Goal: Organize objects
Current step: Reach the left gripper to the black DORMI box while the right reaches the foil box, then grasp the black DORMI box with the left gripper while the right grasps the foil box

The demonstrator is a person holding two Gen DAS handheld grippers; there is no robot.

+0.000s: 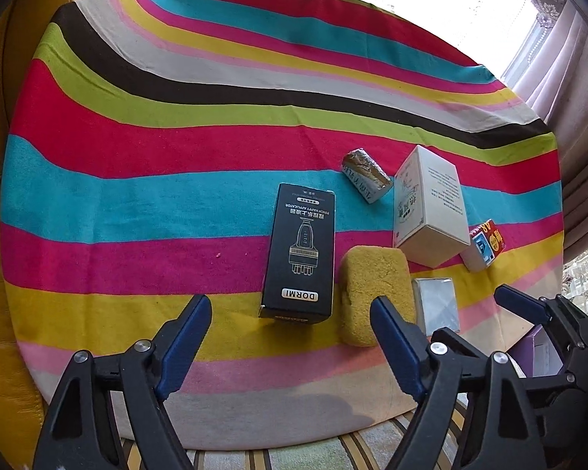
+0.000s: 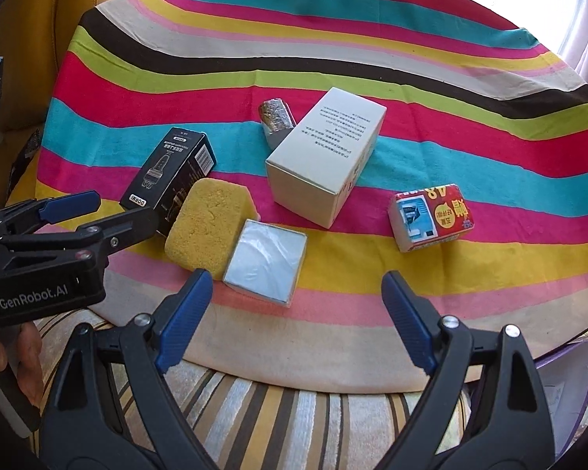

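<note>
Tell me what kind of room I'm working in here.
Likely a home living room: a striped multicoloured cloth spread over a surface, a yellow leather seat beside it, and a lace-trimmed pale window curtain behind.

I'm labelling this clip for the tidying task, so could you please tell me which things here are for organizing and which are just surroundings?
To organize: black box, yellow sponge, silver packet, white box, foil-wrapped roll, red and white pack.

Just there: striped cloth, yellow chair, curtain, purple container.
</note>
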